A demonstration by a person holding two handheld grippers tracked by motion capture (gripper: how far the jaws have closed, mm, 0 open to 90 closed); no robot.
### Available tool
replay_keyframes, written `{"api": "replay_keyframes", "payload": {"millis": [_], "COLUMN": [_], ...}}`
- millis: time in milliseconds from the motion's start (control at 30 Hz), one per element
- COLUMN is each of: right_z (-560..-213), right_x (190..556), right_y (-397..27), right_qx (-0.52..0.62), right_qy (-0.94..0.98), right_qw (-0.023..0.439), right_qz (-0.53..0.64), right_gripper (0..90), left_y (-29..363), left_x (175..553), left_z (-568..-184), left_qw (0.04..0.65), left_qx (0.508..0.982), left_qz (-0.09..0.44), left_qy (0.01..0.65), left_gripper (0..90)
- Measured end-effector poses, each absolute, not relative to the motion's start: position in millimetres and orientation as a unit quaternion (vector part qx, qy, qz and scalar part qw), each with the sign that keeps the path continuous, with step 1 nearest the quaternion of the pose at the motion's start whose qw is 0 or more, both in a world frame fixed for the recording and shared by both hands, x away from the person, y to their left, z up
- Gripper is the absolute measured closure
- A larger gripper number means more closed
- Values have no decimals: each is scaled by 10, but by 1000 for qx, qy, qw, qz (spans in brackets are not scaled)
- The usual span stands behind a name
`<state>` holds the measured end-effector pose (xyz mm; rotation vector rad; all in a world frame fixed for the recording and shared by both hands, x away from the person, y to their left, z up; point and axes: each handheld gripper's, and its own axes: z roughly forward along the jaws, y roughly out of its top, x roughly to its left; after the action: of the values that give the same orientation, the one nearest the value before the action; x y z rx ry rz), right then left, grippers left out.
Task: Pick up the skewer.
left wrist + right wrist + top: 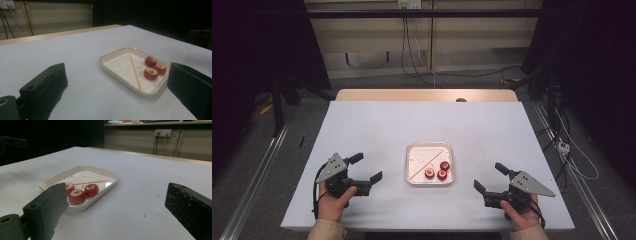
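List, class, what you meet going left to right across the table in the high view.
Left gripper, open on the table → white tray holding a wooden skewer and three red fruits → right gripper, also open.

You have a shallow white tray (429, 147) with rounded corners lying flat on the table, its floor speckled with small reddish crumbs. Inside it you see three small red fruits (438, 171), each cored with a pale cut top facing up, clustered close together in the near right corner. A thin wooden skewer (428, 163) lies flat on the tray floor, running diagonally just beside the fruits, from near left to far right.
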<state>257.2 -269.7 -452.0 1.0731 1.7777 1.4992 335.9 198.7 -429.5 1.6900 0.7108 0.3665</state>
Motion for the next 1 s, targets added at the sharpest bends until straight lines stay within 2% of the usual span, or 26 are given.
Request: {"api": "replay_keyframes", "payload": {"millis": [333, 533, 767, 900, 1000], "right_z": [-4517, -4510, -4506, -4500, -4499], "right_x": [2567, 2566, 2567, 2565, 2566], "right_y": [-2713, -2711, -2715, -2721, -2729], "right_qx": [405, 405, 405, 408, 408], "right_qy": [660, 660, 659, 656, 656], "right_qw": [288, 285, 285, 285, 286], "right_qz": [563, 565, 566, 567, 567], "right_gripper": [36, 38, 38, 38, 39], "left_y": [1596, 1360, 1097, 981, 909], "left_x": [3397, 3481, 3561, 3619, 3668], "left_z": [-4202, -4186, -4162, -4172, -4175], "left_qw": [590, 588, 580, 569, 552], "left_qx": [743, 748, 753, 762, 773], "left_qz": [139, 113, 109, 107, 104], "left_qy": [285, 286, 292, 292, 295], "left_gripper": [24, 23, 25, 36, 78]}}
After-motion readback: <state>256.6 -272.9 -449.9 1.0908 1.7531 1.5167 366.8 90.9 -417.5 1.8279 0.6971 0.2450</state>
